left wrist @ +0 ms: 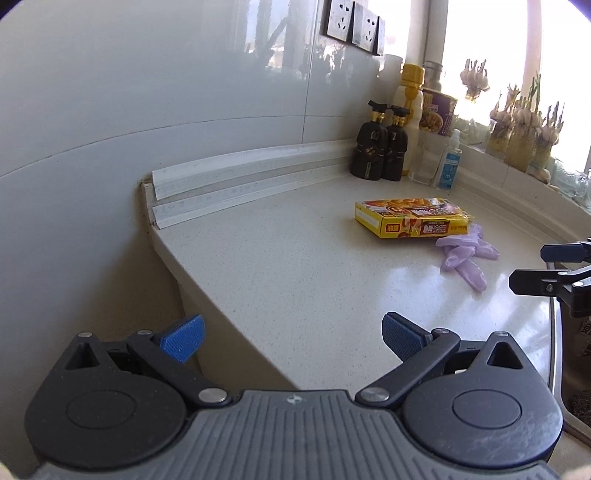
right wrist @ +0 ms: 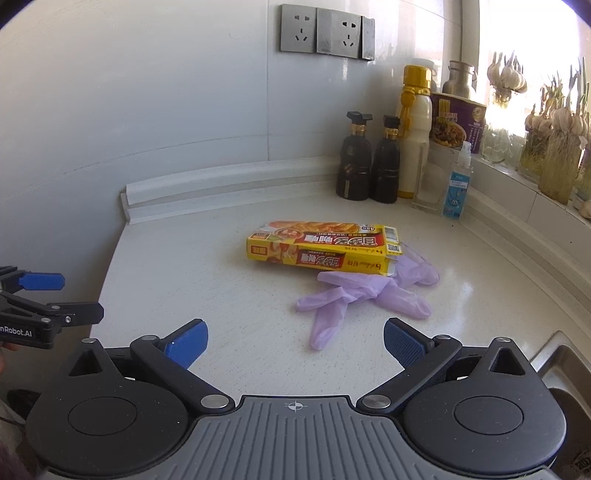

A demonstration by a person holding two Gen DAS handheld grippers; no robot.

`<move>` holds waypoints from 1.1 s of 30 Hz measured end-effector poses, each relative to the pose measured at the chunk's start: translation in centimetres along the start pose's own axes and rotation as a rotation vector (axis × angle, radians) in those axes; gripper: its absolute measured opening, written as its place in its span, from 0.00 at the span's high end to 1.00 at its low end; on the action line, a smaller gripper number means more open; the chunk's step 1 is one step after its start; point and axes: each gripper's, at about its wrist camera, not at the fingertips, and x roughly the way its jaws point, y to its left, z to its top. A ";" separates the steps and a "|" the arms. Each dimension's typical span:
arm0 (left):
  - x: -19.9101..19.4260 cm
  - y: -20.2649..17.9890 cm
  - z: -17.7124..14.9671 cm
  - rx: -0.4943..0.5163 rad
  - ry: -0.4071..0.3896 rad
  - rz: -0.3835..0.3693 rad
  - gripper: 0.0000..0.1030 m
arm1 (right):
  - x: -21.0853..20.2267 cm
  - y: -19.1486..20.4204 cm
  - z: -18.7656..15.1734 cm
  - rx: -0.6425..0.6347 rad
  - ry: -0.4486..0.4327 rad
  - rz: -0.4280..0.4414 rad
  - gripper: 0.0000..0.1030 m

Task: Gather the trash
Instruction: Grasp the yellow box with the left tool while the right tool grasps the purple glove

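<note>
A yellow food box (right wrist: 321, 249) lies flat on the white counter (right wrist: 207, 280); it also shows in the left wrist view (left wrist: 412, 218). A crumpled purple glove (right wrist: 365, 295) lies against the box's right end and in front of it, also in the left wrist view (left wrist: 467, 256). My right gripper (right wrist: 293, 343) is open and empty, just short of the glove. My left gripper (left wrist: 291, 338) is open and empty over the counter's left front corner, well away from both. Each gripper shows at the edge of the other's view: the right gripper (left wrist: 532, 269), the left gripper (right wrist: 81, 297).
Two dark bottles (right wrist: 367, 164), a white bottle with a yellow cap (right wrist: 413, 136), a clear spray bottle (right wrist: 458, 184) and a purple noodle cup (right wrist: 458, 120) stand at the back right corner. Garlic jars (right wrist: 554, 147) line the windowsill. A sink rim (right wrist: 554, 354) lies at the right. Wall sockets (right wrist: 327, 31) above.
</note>
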 end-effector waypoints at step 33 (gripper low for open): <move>13.2 -9.7 6.0 0.690 -0.061 -0.234 0.11 | 10.0 -8.8 1.1 0.063 0.020 0.024 0.01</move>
